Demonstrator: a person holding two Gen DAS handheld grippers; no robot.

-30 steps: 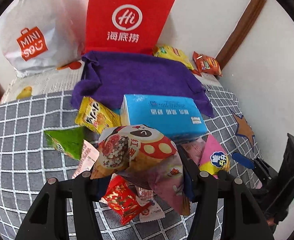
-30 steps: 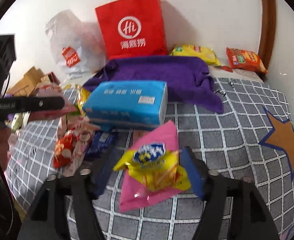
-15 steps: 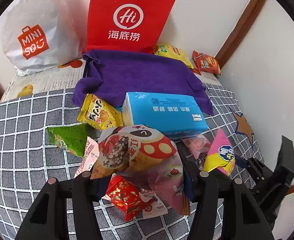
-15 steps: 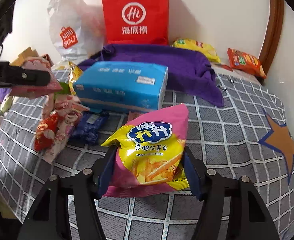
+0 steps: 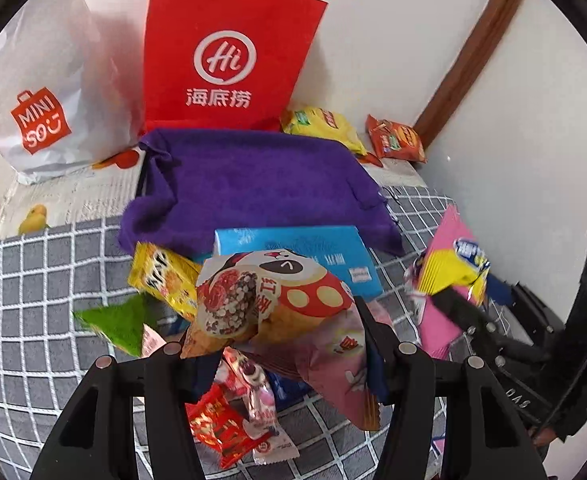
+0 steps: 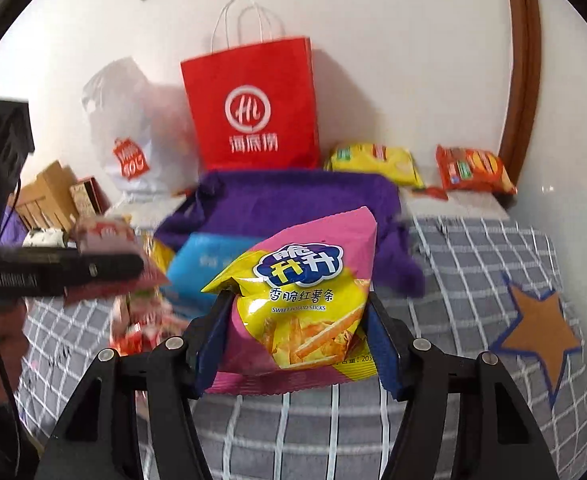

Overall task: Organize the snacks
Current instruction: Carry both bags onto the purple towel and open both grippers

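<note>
Right tool (image 6: 297, 328) grips pink-yellow snack bag (image 6: 305, 292) above checkered cloth (image 6: 473, 264).

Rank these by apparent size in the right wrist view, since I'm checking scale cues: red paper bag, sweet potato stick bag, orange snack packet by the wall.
1. red paper bag and sweet potato stick bag: alike; the snack bag is much nearer, so unsure.
2. orange snack packet: clearly smallest.

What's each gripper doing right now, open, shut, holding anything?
Left gripper: shut on the mushroom-print snack bag, lifted off the bed.
Right gripper: shut on the pink-and-yellow sweet potato sticks bag, fingers pressing both sides.
</note>
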